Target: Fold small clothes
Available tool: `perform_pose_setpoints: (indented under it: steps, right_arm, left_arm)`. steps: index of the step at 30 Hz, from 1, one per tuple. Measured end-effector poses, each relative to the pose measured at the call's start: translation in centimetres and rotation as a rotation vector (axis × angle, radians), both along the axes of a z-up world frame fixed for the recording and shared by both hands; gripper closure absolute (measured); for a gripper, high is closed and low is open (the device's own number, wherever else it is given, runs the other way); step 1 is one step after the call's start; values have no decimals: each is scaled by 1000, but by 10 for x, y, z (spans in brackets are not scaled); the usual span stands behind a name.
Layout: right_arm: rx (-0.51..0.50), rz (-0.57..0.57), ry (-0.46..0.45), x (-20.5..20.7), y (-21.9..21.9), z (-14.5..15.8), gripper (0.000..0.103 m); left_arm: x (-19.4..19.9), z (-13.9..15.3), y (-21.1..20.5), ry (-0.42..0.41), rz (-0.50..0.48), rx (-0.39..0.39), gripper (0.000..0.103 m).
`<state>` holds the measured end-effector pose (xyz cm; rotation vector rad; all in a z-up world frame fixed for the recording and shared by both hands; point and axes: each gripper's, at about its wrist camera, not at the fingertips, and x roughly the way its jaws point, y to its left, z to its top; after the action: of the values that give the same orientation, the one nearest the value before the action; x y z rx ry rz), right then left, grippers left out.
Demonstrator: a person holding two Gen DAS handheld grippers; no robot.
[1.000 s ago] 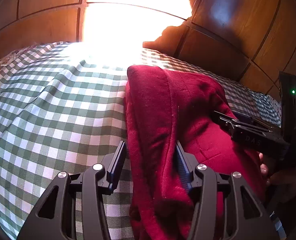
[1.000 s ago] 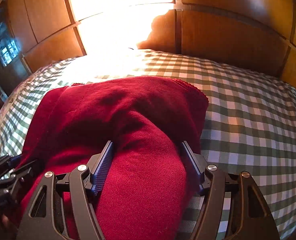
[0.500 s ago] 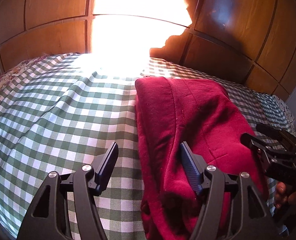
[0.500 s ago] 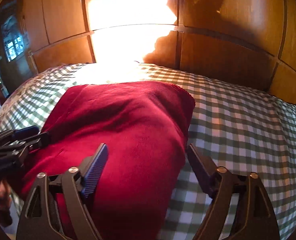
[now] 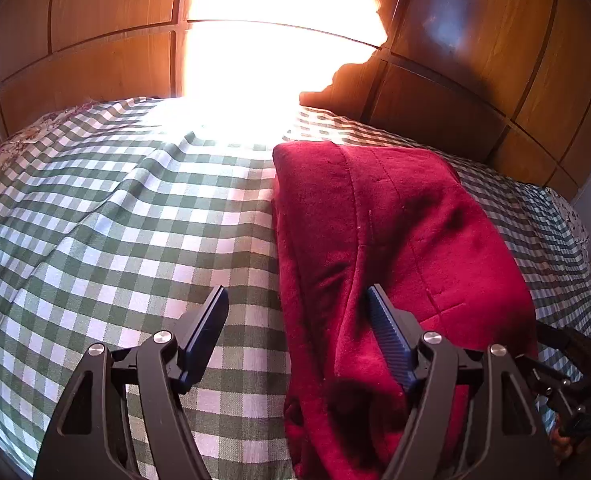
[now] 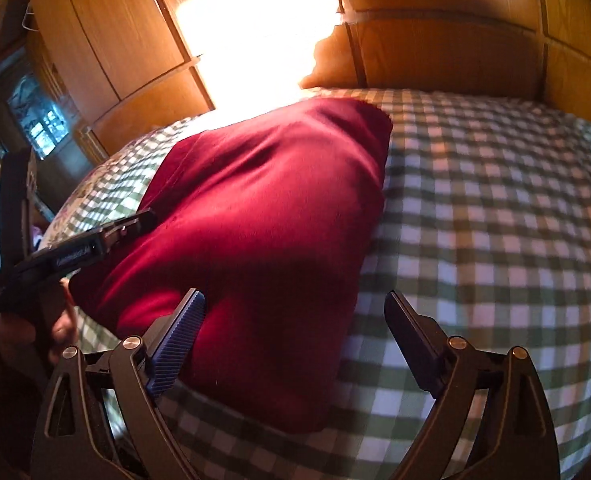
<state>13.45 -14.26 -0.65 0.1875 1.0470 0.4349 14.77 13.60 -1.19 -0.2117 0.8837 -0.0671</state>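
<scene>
A dark red garment (image 5: 395, 232) lies folded on the green-and-white checked bedspread (image 5: 135, 220). My left gripper (image 5: 295, 296) straddles the garment's left edge. Its jaws are opening; the right finger (image 5: 387, 328) lies over the cloth and the left one over bare bedspread. In the right wrist view the garment (image 6: 263, 208) reaches between the jaws of my right gripper (image 6: 295, 300), which are also opening, and neither pad presses on it. The left gripper (image 6: 87, 248) shows at that view's left edge, and the right gripper (image 5: 567, 364) at the left wrist view's lower right.
Wooden wardrobe panels (image 5: 475, 60) stand behind the bed, with a glaring patch of sunlight (image 5: 275, 60) on them and on the bedspread (image 6: 495, 220). Floral fabric (image 5: 23, 140) shows at the bed's far left. A hand (image 6: 7, 332) holds the left gripper.
Both grippers' jaws have widened and let go of the red cloth, which has settled flat. The right gripper has moved off to the right, away from the left one.
</scene>
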Motion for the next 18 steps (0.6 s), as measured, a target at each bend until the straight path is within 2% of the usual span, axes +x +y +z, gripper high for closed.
perform_pose_setpoints:
  steps: [5, 10, 14, 18]
  right_arm:
    - [-5, -1, 41, -5, 2, -21, 13]
    - [-18, 22, 14, -4, 6, -31, 11]
    - [2, 43, 48, 2, 4, -26, 11]
    - [113, 27, 99, 21, -14, -15, 10]
  left_arm:
    - [3, -9, 2, 22, -1, -24, 27]
    - [6, -19, 8, 35, 0, -78, 25]
    - [8, -27, 21, 56, -13, -184, 24]
    - [12, -33, 31, 72, -30, -277, 24]
